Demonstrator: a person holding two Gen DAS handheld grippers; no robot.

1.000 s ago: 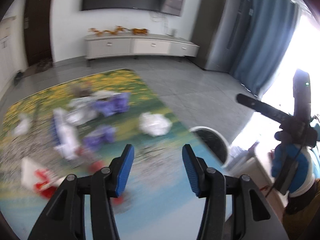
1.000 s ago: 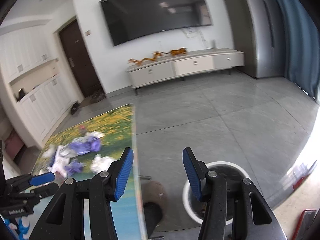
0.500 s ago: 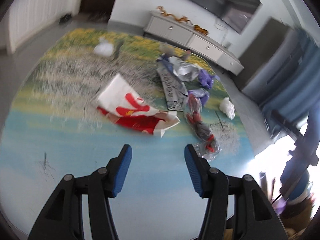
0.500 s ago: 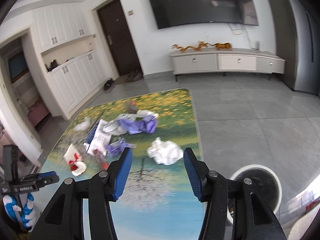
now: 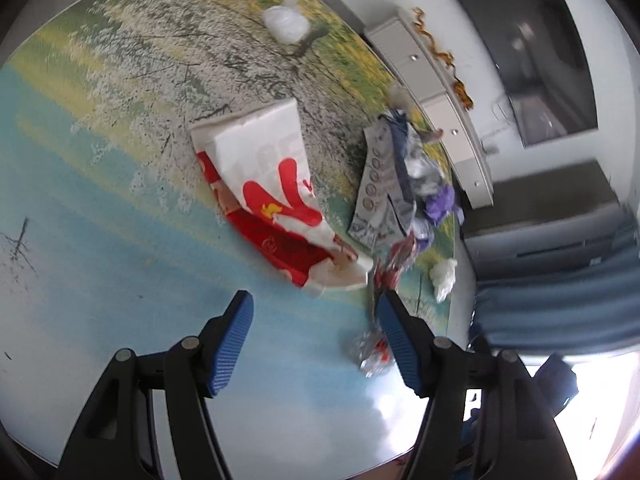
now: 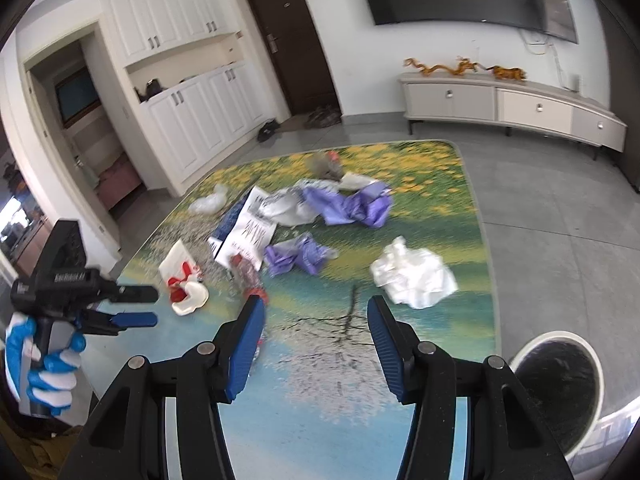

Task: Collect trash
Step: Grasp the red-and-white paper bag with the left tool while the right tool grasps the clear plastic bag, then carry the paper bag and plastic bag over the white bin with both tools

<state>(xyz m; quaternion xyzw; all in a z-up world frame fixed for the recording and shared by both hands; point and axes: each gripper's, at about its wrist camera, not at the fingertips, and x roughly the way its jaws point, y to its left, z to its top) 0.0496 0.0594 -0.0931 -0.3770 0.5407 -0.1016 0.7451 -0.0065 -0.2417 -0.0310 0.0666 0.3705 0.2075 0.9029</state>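
Trash lies scattered on a table with a landscape print (image 6: 400, 360). A red and white paper bag (image 5: 276, 204) lies just ahead of my open, empty left gripper (image 5: 314, 310); the bag also shows in the right wrist view (image 6: 182, 280). A clear crinkled wrapper (image 5: 370, 350) lies by the left gripper's right finger. My right gripper (image 6: 316, 312) is open and empty above the table's near part. Ahead of it lie a crumpled white bag (image 6: 414, 278), purple plastic (image 6: 298, 254), a larger purple piece (image 6: 352, 206) and a printed paper (image 6: 248, 234). The left gripper (image 6: 132, 306) shows at the table's left.
A round white-rimmed trash bin (image 6: 560, 388) stands on the floor at the table's right front corner. A white tissue wad (image 5: 286, 24) lies at the table's far side. A low TV cabinet (image 6: 512, 108) stands along the far wall. Grey tiled floor surrounds the table.
Both views swung toward the table. The left gripper has come lower and closer to the red and white bag. The right gripper moved left, over the table, the bin now at its right.
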